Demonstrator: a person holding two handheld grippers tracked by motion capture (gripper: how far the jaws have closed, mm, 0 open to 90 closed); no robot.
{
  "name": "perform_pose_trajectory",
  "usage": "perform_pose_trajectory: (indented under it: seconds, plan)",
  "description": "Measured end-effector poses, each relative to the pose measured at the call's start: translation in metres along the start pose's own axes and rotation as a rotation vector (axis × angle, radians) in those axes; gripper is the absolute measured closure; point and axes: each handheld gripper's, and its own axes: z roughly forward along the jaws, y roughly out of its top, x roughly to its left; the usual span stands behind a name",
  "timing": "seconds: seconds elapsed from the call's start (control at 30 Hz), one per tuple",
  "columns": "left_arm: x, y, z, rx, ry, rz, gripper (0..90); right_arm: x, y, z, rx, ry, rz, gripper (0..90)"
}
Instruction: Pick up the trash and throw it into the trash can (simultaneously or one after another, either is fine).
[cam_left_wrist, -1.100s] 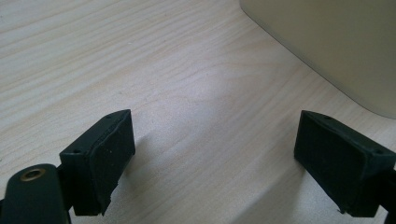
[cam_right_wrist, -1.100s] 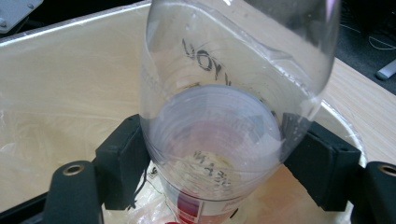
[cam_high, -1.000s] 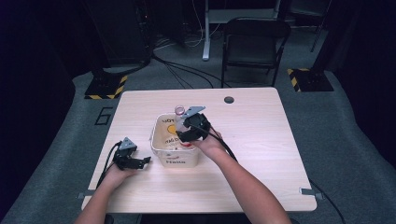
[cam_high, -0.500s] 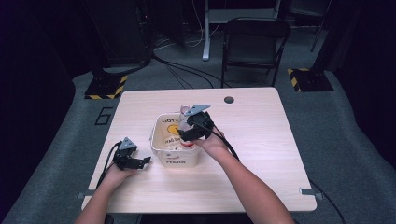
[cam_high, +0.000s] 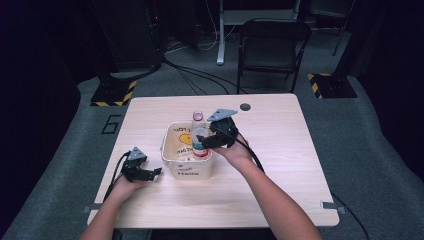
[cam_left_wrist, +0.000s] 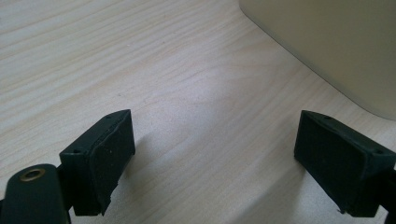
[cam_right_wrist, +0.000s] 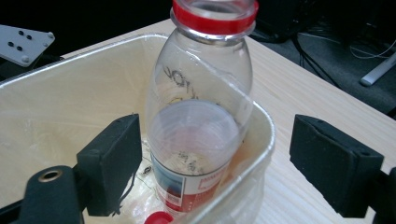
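Right tongs (cam_right_wrist: 215, 163) just opened wide — bottle (cam_right_wrist: 201, 116) stands free in the bin (cam_right_wrist: 261, 126); left tongs (cam_left_wrist: 215, 163) wide.

bench (cam_high: 280, 170): light wood grain, standing on grey carpet
hole in bench (cam_high: 244, 106): dark and round, sitting near the far edge
chair (cam_high: 272, 50): black, folding kind, standing just beyond the bench's far edge
floor cables (cam_high: 195, 75): black, trailing across the carpet behind the bench
striped floor plates (cam_high: 112, 92): yellow-and-black, lying at the far left and far right (cam_high: 330, 85)
pale post (cam_high: 220, 35): rising from the floor beside the chair
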Motion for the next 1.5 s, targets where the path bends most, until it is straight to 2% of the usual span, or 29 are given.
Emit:
perform_pose_trajectory:
  seconds: [0.03, 0.13, 0.33, 0.73, 1.03, 1.23, 1.43, 1.5]
  plan:
    - [0.000, 0.000, 0.001, -0.003, 0.000, -0.002, 12.0, 0.000, -0.001, -0.005, -0.006, -0.006, 0.008, 16.4]
    - [0.000, 0.000, 0.001, -0.003, 0.000, -0.001, 12.1, -0.001, -0.002, -0.010, -0.017, -0.009, -0.013, 16.7]
    - [0.000, 0.000, 0.001, -0.007, 0.000, -0.007, 12.1, -0.001, -0.005, -0.027, -0.025, -0.013, -0.016, 17.8]
    - [0.000, 0.001, 0.002, -0.010, 0.002, -0.009, 12.1, -0.006, -0.010, -0.035, -0.010, -0.036, -0.007, 18.7]
    - [0.000, 0.001, 0.002, -0.010, 0.006, -0.018, 12.1, -0.008, -0.032, -0.052, 0.012, -0.099, -0.013, 19.5]
    - [0.000, 0.001, 0.002, -0.010, 0.009, -0.019, 12.1, -0.012, -0.047, -0.065, 0.020, -0.132, 0.007, 19.5]
    - [0.000, 0.001, 0.002, -0.010, 0.008, -0.024, 12.1, -0.011, -0.060, -0.069, 0.032, -0.145, 0.002, 19.5]
    - [0.000, 0.001, 0.002, -0.010, 0.008, -0.024, 12.1, -0.011, -0.070, -0.069, 0.055, -0.152, -0.001, 19.5]
